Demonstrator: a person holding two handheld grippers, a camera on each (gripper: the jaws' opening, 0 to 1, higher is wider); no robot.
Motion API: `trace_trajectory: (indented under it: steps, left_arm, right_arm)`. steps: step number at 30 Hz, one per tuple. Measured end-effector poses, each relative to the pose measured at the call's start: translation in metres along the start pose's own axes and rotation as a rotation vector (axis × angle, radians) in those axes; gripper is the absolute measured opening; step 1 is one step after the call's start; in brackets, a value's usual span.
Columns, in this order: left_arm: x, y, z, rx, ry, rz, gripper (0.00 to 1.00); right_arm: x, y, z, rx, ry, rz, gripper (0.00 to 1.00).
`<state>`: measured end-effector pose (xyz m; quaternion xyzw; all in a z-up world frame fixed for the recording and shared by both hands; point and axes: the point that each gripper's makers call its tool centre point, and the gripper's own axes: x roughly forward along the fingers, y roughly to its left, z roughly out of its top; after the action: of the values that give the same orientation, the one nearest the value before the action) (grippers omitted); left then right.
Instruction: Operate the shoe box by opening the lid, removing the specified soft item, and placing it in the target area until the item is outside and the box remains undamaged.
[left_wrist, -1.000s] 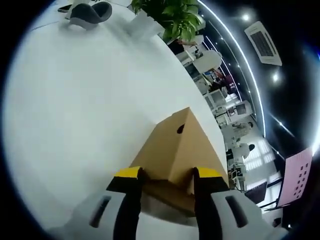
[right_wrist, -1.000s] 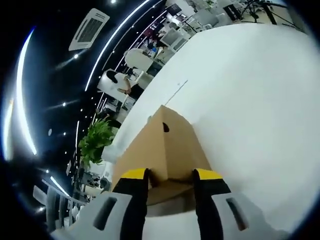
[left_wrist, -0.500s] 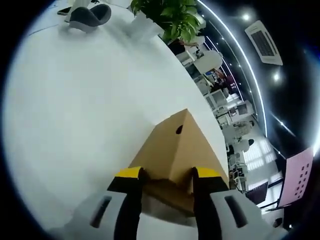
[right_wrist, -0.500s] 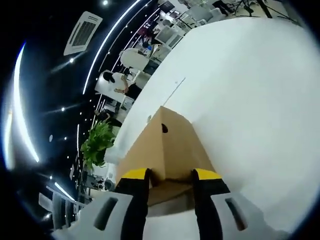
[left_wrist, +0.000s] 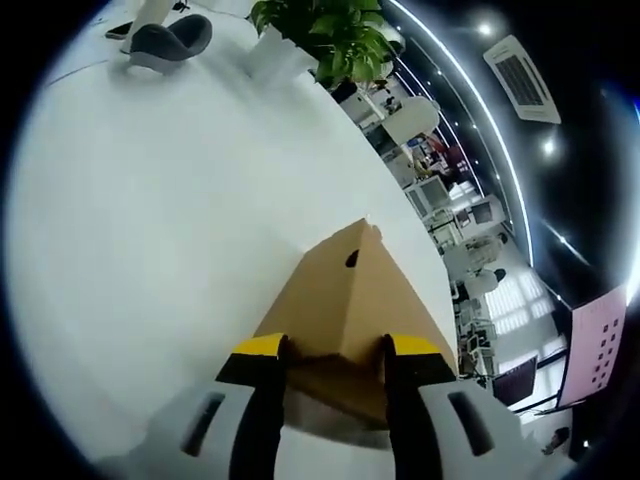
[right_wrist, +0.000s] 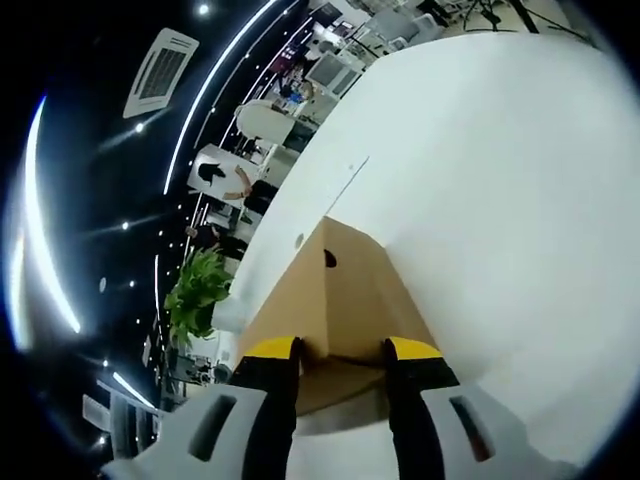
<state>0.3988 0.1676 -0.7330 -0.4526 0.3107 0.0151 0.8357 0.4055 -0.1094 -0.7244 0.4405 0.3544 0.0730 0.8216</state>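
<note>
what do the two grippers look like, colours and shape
Both match. The left gripper has two black fingers capped with yellow tips, rising from a pale grey moulded body with a dark slot on each side. The right gripper has the same black fingers, yellow tips and grey slotted body.

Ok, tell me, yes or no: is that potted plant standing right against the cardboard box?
No. In the left gripper view the potted plant stands far across the white table from the cardboard box.
</note>
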Motion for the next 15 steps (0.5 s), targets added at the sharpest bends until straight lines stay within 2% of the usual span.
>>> trace_trajectory:
  steps: [15]
  left_arm:
    - [-0.0065, -0.0082, 0.0019, 0.015, -0.011, 0.008, 0.38]
  right_arm:
    - [-0.0057, 0.0077, 0.0028, 0.003, -0.005, -0.005, 0.31]
